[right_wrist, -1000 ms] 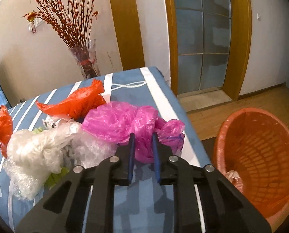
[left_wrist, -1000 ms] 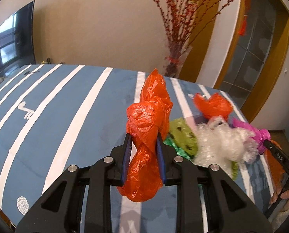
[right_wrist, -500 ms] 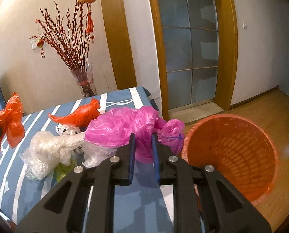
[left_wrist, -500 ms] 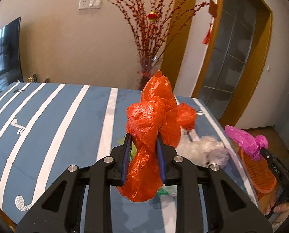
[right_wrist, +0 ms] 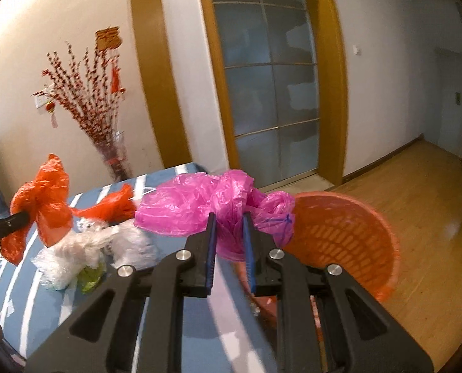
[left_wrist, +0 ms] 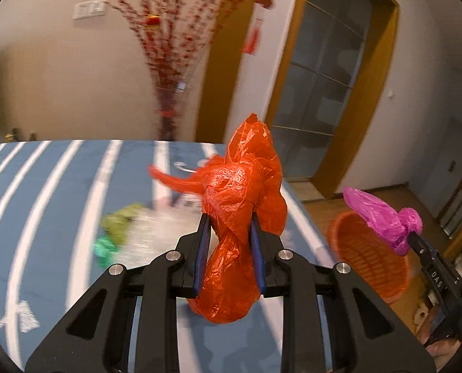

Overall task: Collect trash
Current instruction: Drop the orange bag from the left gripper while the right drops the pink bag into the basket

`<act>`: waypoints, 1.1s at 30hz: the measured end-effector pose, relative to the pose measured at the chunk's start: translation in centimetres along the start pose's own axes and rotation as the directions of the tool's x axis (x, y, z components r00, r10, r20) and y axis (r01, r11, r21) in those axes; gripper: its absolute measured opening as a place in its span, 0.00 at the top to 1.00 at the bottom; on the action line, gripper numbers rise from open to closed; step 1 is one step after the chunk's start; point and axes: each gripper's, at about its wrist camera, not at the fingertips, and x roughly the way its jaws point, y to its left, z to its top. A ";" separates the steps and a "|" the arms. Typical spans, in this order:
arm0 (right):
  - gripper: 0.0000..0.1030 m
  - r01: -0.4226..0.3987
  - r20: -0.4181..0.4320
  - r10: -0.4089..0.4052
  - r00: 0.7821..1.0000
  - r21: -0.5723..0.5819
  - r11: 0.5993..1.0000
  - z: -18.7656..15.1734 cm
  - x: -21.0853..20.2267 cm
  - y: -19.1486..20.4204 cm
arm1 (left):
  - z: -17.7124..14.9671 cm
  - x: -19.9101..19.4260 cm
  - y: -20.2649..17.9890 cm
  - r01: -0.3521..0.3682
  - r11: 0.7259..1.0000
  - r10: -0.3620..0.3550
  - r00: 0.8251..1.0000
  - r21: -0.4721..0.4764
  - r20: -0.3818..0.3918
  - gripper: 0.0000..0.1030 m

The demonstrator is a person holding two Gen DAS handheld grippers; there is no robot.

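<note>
A miss is the main risk: the basket [right_wrist: 339,242] stands on the floor off the table's [left_wrist: 60,186] corner, and light bags released early or off-centre could drift onto its rim or the floor. The left gripper [left_wrist: 231,248] is clamped narrow on the orange bag [left_wrist: 240,205], carried above the table beside the basket. The right gripper [right_wrist: 229,242] is pinched narrow on the pink bag [right_wrist: 206,205], held at the basket's rim.
</note>
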 end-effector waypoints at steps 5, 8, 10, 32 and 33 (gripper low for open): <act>0.83 0.104 0.057 -0.104 0.993 0.003 0.995 0.0 -1.4 -2.3 | -0.6 1.8 -4.1 0.077 0.997 -0.076 0.997 0.016 -0.028 0.76; 0.83 0.151 0.079 -0.152 0.985 0.015 0.988 0.0 -1.8 -3.7 | -1.1 3.0 -6.6 0.121 0.992 -0.119 0.992 0.030 -0.052 0.76; 0.83 0.172 0.082 -0.174 0.981 0.031 0.985 0.0 -1.8 -4.8 | -1.4 3.8 -8.5 0.150 0.988 -0.146 0.987 0.046 -0.071 0.76; 0.83 0.222 0.046 -0.233 0.971 0.169 0.960 -0.7 1.8 -12.2 | -4.1 10.4 -18.5 0.310 0.944 -0.280 0.934 0.112 -0.223 0.76; 0.83 0.219 0.046 -0.230 0.972 0.174 0.960 -0.6 1.9 -12.4 | -4.3 10.6 -18.7 0.315 0.942 -0.284 0.931 0.113 -0.230 0.76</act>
